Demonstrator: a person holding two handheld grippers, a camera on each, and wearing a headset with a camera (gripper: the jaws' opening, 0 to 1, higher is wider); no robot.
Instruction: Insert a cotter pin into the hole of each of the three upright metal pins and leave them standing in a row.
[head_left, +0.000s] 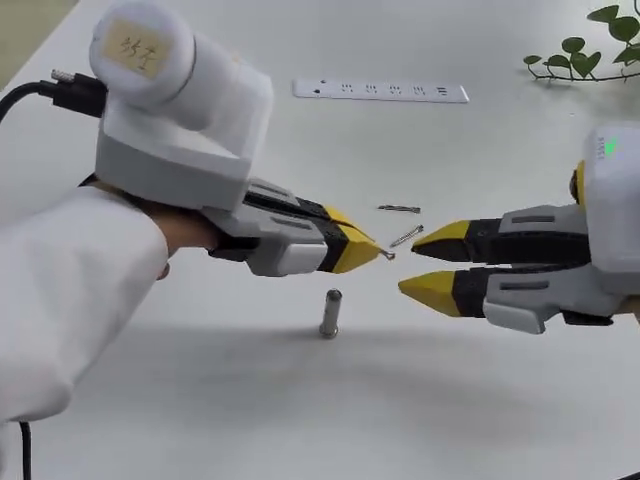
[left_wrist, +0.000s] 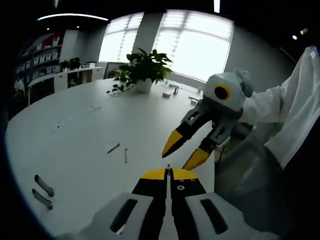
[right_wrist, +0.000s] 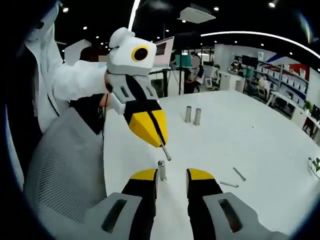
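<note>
One upright metal pin (head_left: 330, 313) stands on the white table (head_left: 250, 420) below and between both grippers. My left gripper (head_left: 380, 253) is shut on a thin cotter pin (head_left: 388, 255), whose end sticks out of the tips (left_wrist: 168, 167). My right gripper (head_left: 408, 268) faces it from the right, open and holding nothing. In the right gripper view the metal pin (right_wrist: 161, 170) shows just past the open jaws, with the held cotter pin (right_wrist: 165, 151) above it. Two more metal pins (right_wrist: 188, 114) (right_wrist: 197, 116) stand side by side farther off.
Two loose cotter pins (head_left: 399, 208) (head_left: 406, 236) lie on the table behind the gripper tips. A white power strip (head_left: 380, 91) lies farther back, and a green plant (head_left: 590, 55) sits at the far right corner. A grey mesh chair (right_wrist: 65, 170) stands beside the table.
</note>
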